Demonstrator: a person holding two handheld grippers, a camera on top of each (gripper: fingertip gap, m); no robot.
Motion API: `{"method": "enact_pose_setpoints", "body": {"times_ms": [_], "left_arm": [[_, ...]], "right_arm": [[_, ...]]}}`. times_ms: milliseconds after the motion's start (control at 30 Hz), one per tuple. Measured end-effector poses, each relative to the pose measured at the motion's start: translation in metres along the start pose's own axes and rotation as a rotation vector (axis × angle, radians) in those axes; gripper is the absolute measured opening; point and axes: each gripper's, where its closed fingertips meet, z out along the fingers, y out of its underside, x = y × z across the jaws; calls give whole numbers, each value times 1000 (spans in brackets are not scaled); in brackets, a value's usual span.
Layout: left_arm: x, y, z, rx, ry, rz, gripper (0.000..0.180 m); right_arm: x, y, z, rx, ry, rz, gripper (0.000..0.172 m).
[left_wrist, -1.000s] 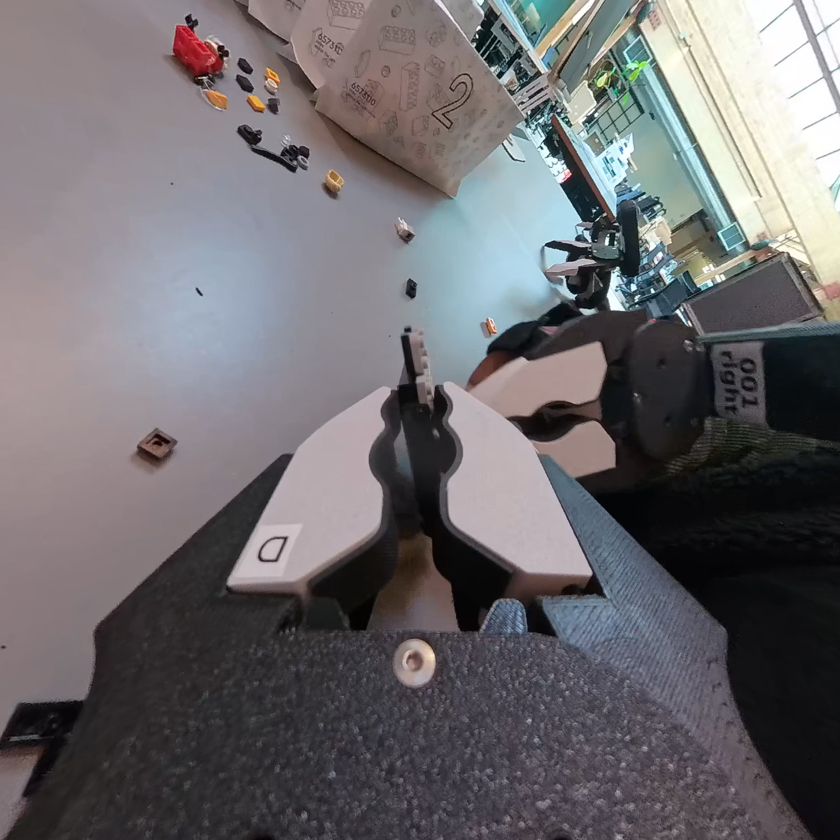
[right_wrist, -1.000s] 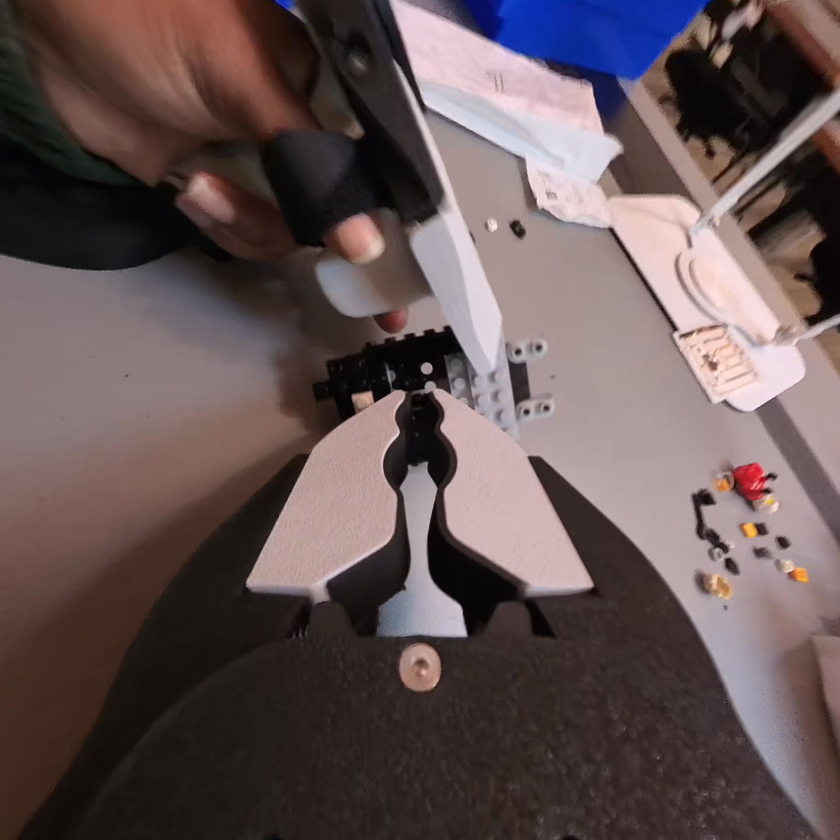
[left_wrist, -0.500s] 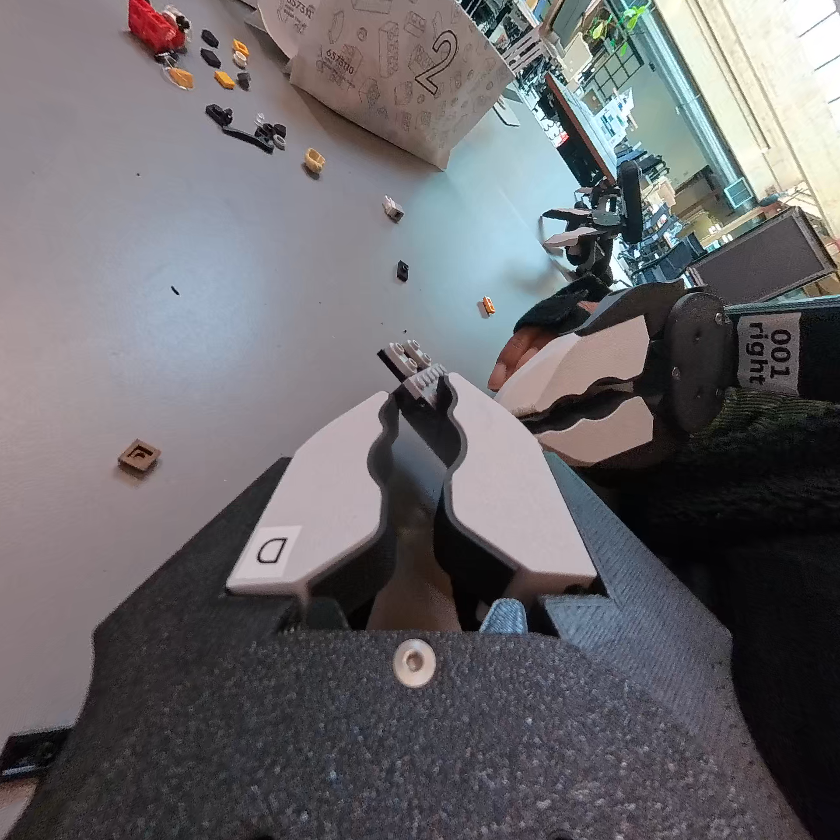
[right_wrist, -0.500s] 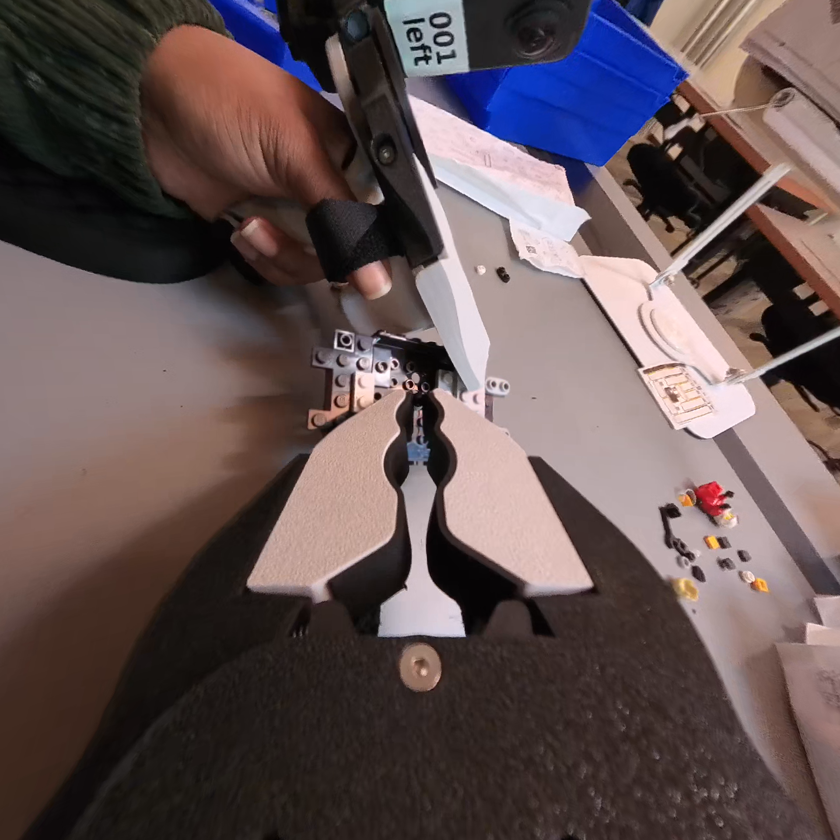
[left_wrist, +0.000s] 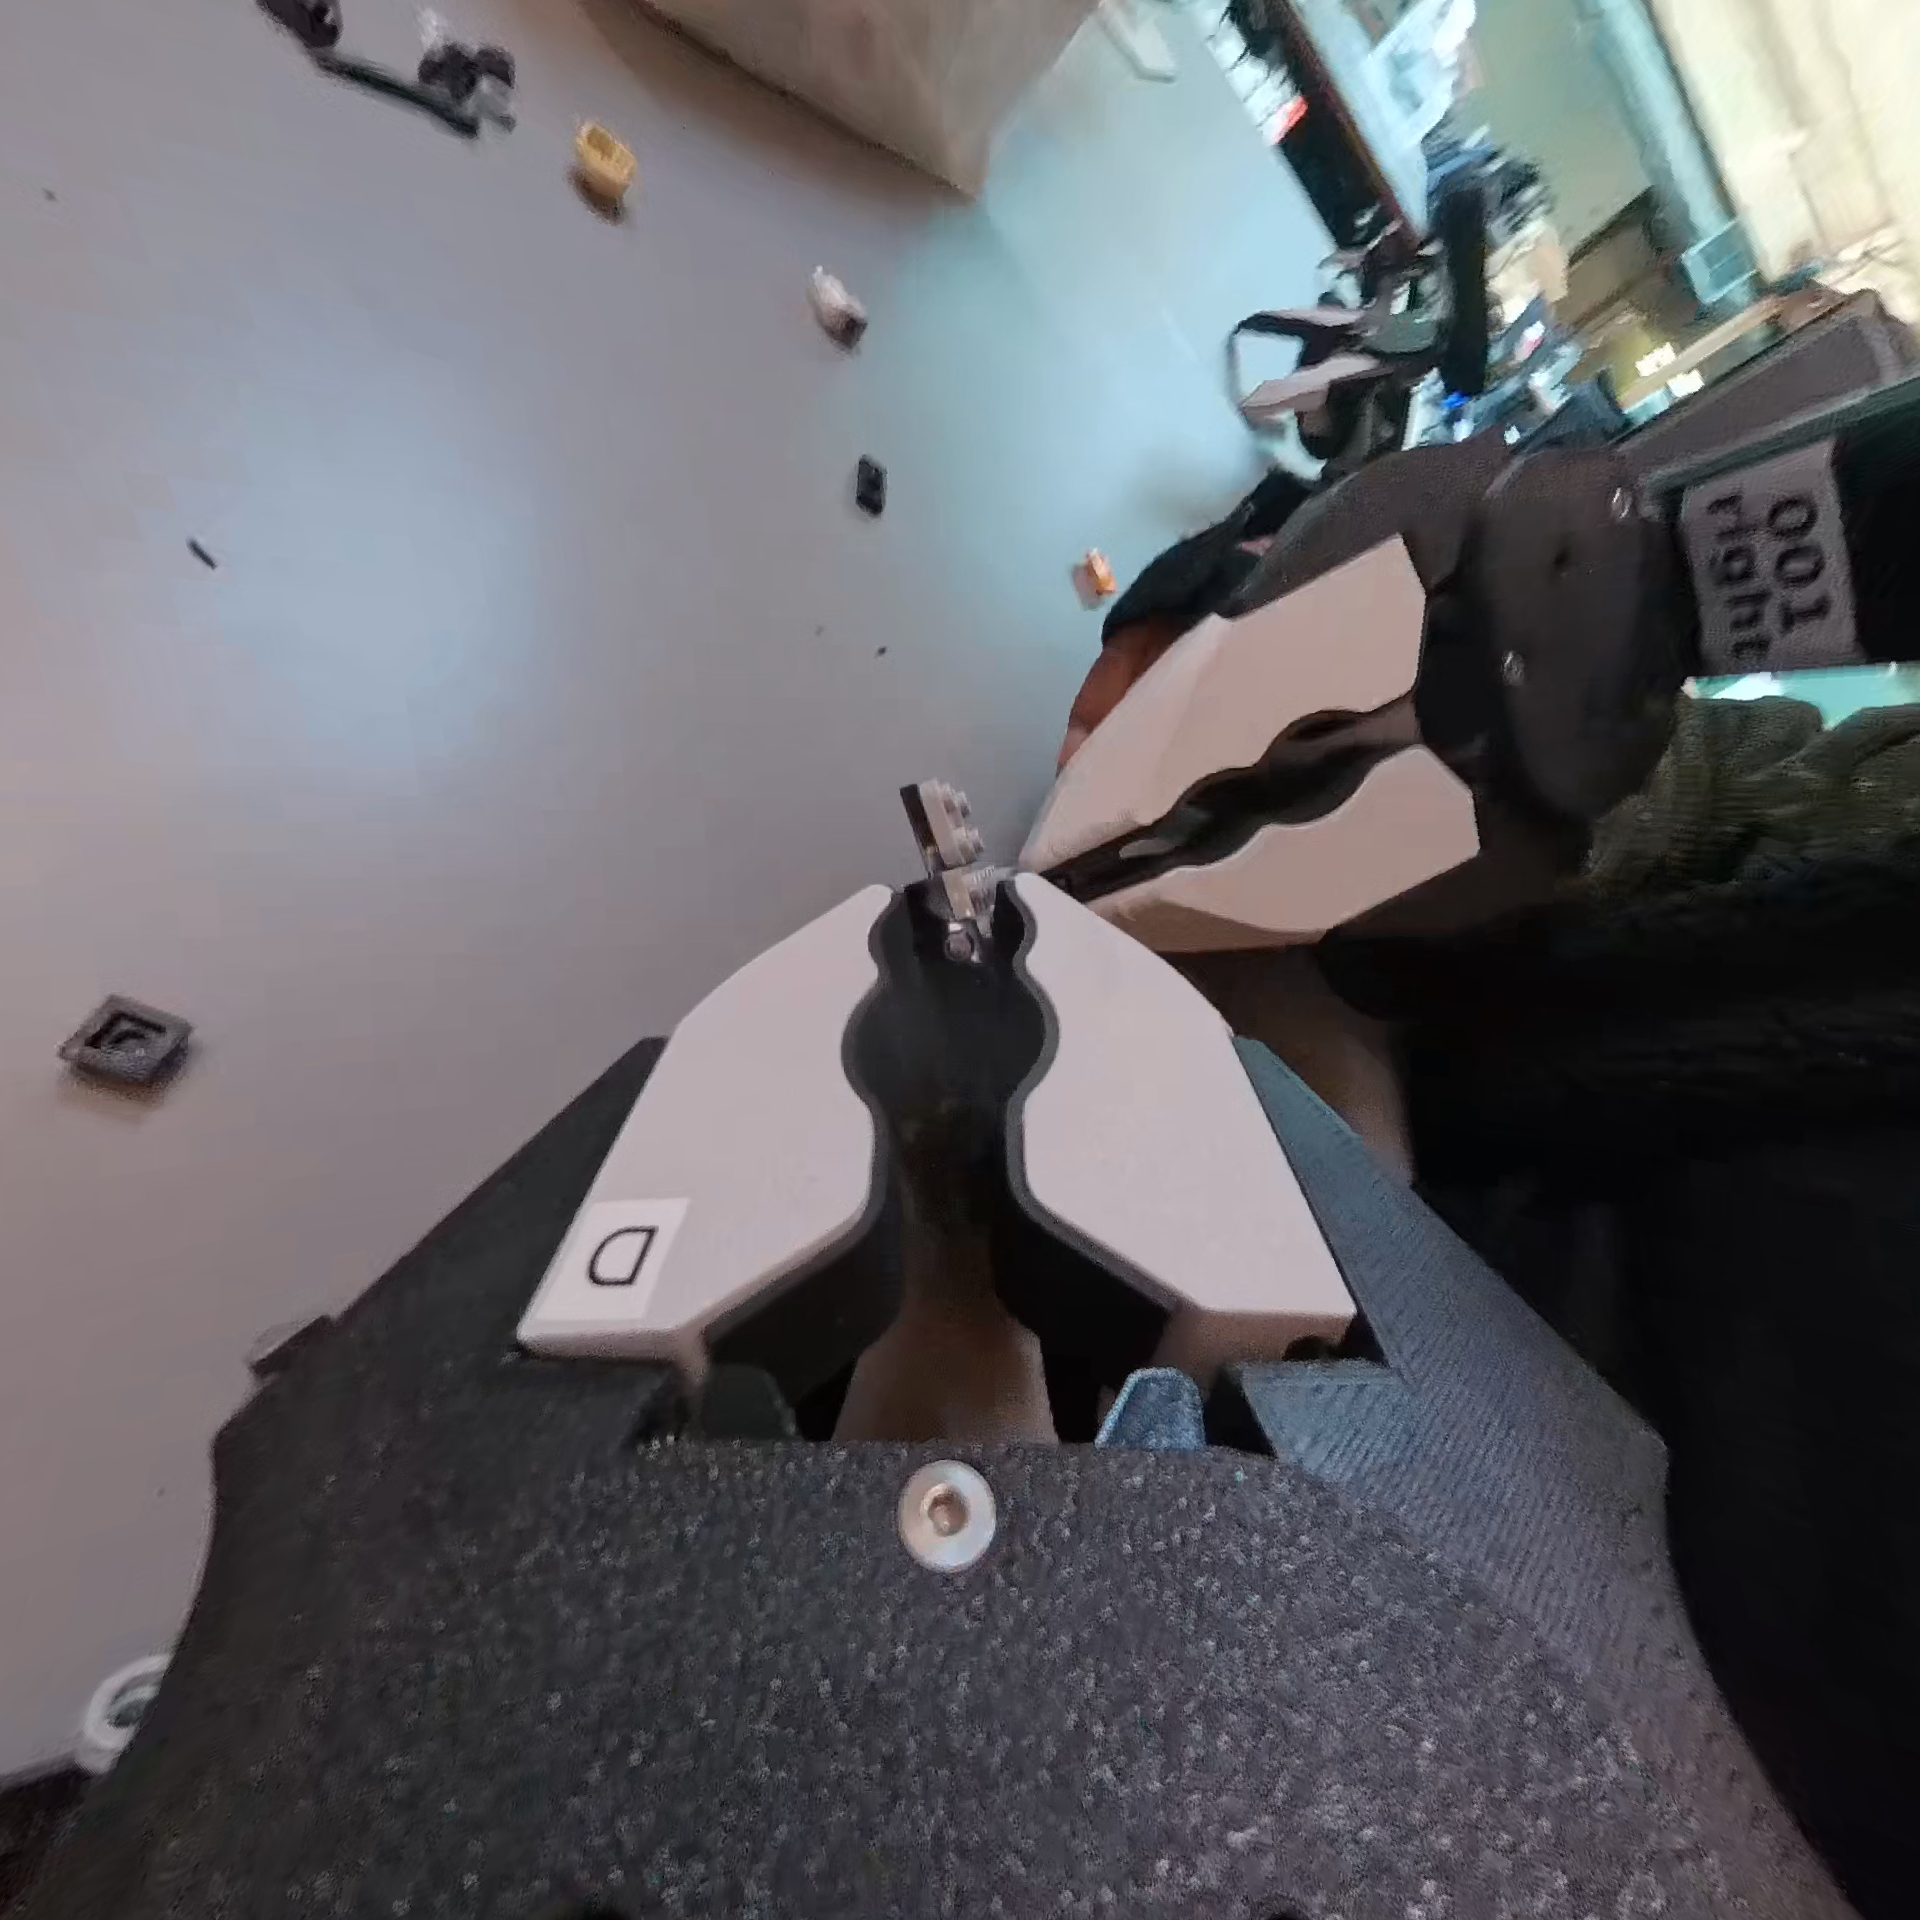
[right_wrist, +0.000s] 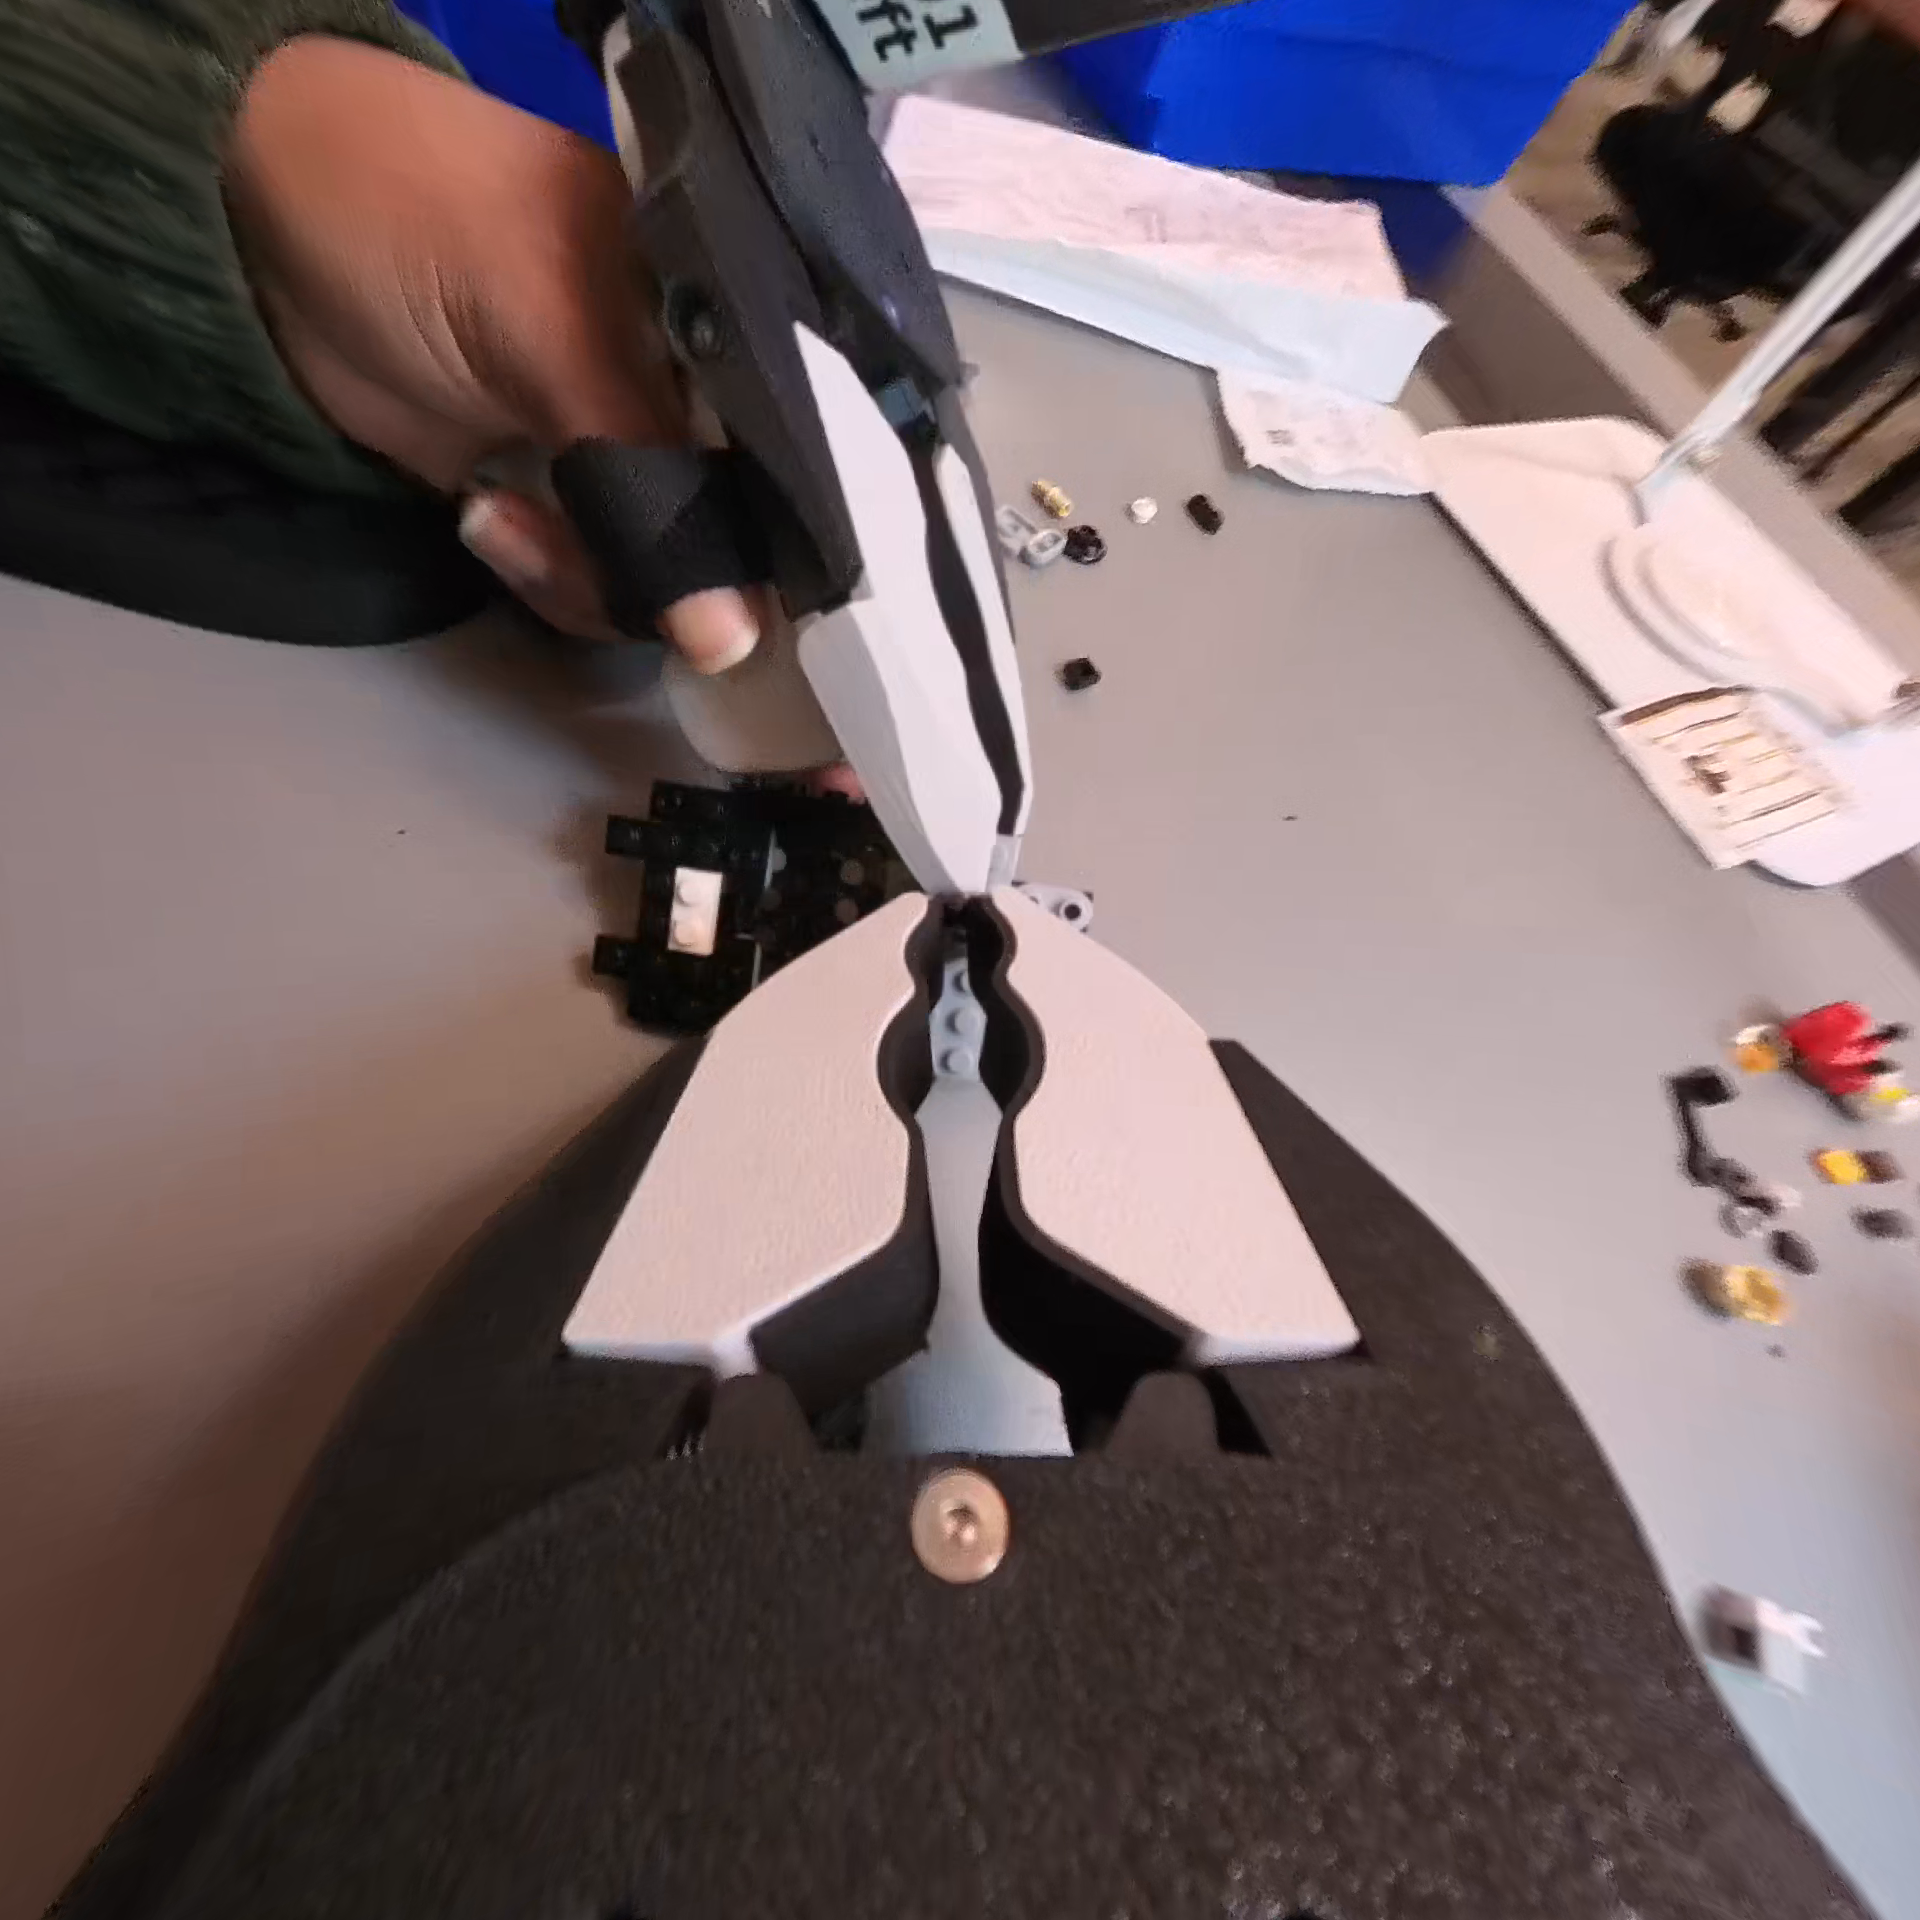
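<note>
Grey piece (left_wrist: 948, 831) is being pinched by the left gripper (left_wrist: 956, 899) above the desk (left_wrist: 416, 623). The right gripper (right_wrist: 961, 906) is squeezing a grey plate (right_wrist: 956, 1023) right beside it.

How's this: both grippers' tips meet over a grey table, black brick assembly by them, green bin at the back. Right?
Not quite. The bin at the back is blue, not green; the right wrist view shows it. The left gripper and right gripper tips do meet over the grey table, black brick assembly by them.

Grey tabletop (left_wrist: 416, 623); bright windowed room beyond
</note>
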Motion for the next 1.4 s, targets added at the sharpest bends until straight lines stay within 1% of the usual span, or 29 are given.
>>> {"method": "enact_pose_setpoints", "body": {"times_ms": [33, 167, 300, 333, 400, 433, 500, 533, 567, 700, 767, 833, 933, 967, 1000, 1033, 1100, 1133, 1200, 1267, 1300, 1400], "left_arm": [[-1, 0, 0, -7, -4, 10, 16], [1, -3, -3, -1, -9, 30, 15], [-5, -4, -4, 8, -13, -6, 16], [-6, -6, -5, 13, -9, -6, 20], [-5, -15, -10, 57, -10, 27, 34], [-7, -20, -15, 82, -32, 60, 38], [-8, -30, -26, 119, -76, 157, 38], [-1, -32, -30, 129, -55, 202, 34], [10, -31, -31, 128, 2, 227, 26], [46, -21, -22, 90, 232, 177, 25], [53, -22, -19, 97, 276, 158, 19], [51, -22, -16, 89, 260, 163, 10], [44, -20, -16, 68, 187, 199, 7], [41, -21, -18, 71, 173, 181, 6], [35, -22, -19, 65, 151, 145, 6], [22, -21, -20, 50, 91, 135, 5], [13, -19, -25, 43, 75, 95, 5], [9, -21, -27, 52, 54, 99, 5], [-2, -24, -35, 51, -18, 139, 5], [-24, -14, -42, -50, -134, 186, 5], [-31, -9, -46, -77, -164, 189, 5], [-34, -5, -51, -94, -149, 165, 5]], "right_arm": [[0, 2, 0, 6, -13, 19, 5], [2, -3, -4, 36, -14, 2, 5], [9, -9, -14, 91, -30, 39, 5], [9, -12, -16, 114, -44, 61, 5], [10, -16, -19, 154, -67, 107, 5], [11, -18, -19, 167, -73, 125, 5], [12, -21, -21, 197, -85, 159, 5], [13, -23, -23, 220, -94, 184, 5], [14, -26, -24, 243, -104, 213, 5], [15, -41, -30, 348, -143, 304, 5], [14, -43, -30, 357, -145, 310, 5], [12, -46, -29, 365, -144, 303, 5], [11, -46, -26, 342, -115, 276, 5], [12, -45, -26, 333, -93, 257, 5], [10, -49, -29, 350, -86, 225, 5], [9, -55, -33, 380, -67, 199, 5], [9, -58, -36, 363, 19, 77, 5], [8, -58, -37, 363, 34, 46, 5], [8, -52, -35, 350, -11, 90, 5], [3, -47, -32, 335, -91, 119, 5], [0, -44, -30, 322, -117, 115, 5], [-9, -39, -23, 290, -160, 96, 5]]}}
